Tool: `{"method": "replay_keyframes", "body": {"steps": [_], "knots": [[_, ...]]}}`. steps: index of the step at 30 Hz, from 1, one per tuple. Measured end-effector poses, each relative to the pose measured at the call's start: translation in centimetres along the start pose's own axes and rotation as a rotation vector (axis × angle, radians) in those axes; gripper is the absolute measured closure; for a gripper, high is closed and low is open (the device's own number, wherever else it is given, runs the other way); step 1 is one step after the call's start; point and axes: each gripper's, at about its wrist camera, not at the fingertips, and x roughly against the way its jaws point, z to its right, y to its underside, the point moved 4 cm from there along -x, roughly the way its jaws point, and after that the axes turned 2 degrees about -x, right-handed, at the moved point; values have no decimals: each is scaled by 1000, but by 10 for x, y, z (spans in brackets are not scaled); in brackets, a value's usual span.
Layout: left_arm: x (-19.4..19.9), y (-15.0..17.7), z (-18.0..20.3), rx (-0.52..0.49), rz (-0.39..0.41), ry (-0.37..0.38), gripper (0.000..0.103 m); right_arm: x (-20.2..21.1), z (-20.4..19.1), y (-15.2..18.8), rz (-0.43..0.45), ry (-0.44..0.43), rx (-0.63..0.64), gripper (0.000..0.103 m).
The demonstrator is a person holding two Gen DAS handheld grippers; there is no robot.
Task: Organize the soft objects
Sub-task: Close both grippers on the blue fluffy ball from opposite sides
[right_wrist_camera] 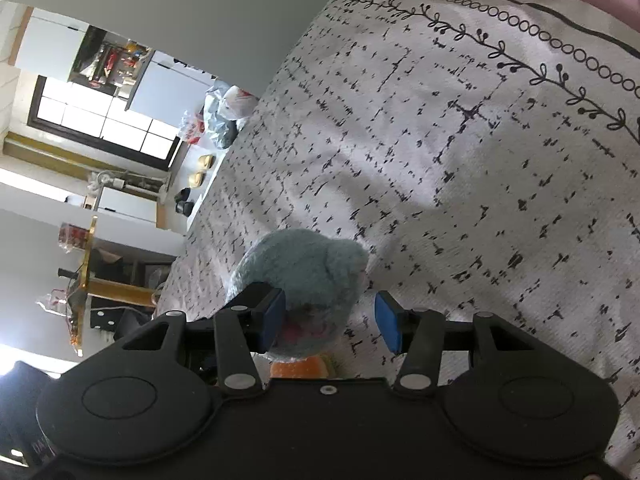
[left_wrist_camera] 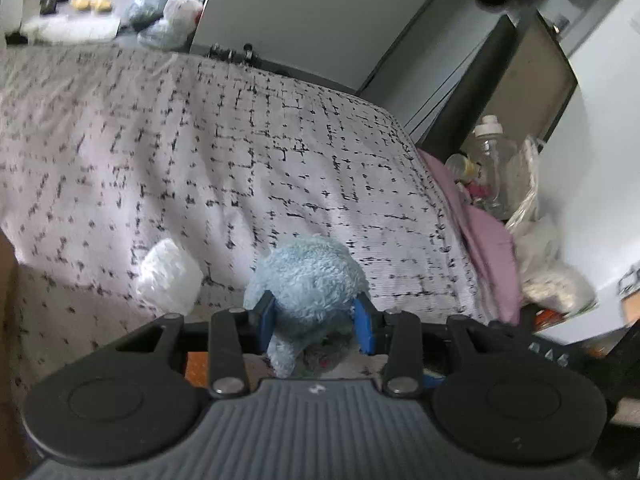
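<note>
In the left wrist view a light blue plush toy [left_wrist_camera: 310, 280] sits between the blue pads of my left gripper [left_wrist_camera: 316, 320], which press on both of its sides above the patterned bedspread [left_wrist_camera: 240, 152]. A white fluffy soft object [left_wrist_camera: 168, 278] lies on the bed just to its left. In the right wrist view my right gripper [right_wrist_camera: 330, 322] is open around a grey-blue plush toy [right_wrist_camera: 300, 272]. The left pad [right_wrist_camera: 272, 320] touches the plush; the right pad stands apart from it. An orange part [right_wrist_camera: 298, 368] shows under the plush.
A pink sheet [left_wrist_camera: 480, 232] hangs at the bed's right edge. Clear bottles [left_wrist_camera: 490, 160] and plastic bags [left_wrist_camera: 552, 272] crowd the floor beside it. Bags [left_wrist_camera: 168, 16] and a grey cabinet [left_wrist_camera: 320, 12] stand beyond the far edge of the bed.
</note>
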Motion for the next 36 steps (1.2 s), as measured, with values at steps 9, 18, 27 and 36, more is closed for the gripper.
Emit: {"method": "replay_keyframes", "body": {"steps": [9, 18, 27, 36], "knots": [[7, 5, -8, 225, -54, 113, 66, 2, 0, 1, 4, -20, -11, 59], [16, 8, -14, 287, -44, 124, 66, 3, -3, 5, 6, -26, 31, 93], [33, 18, -16, 265, -24, 62, 66, 6, -9, 18, -38, -30, 85, 95], [38, 45, -30, 296, -58, -31, 65, 11, -9, 36, -84, 7, 122, 103]]}}
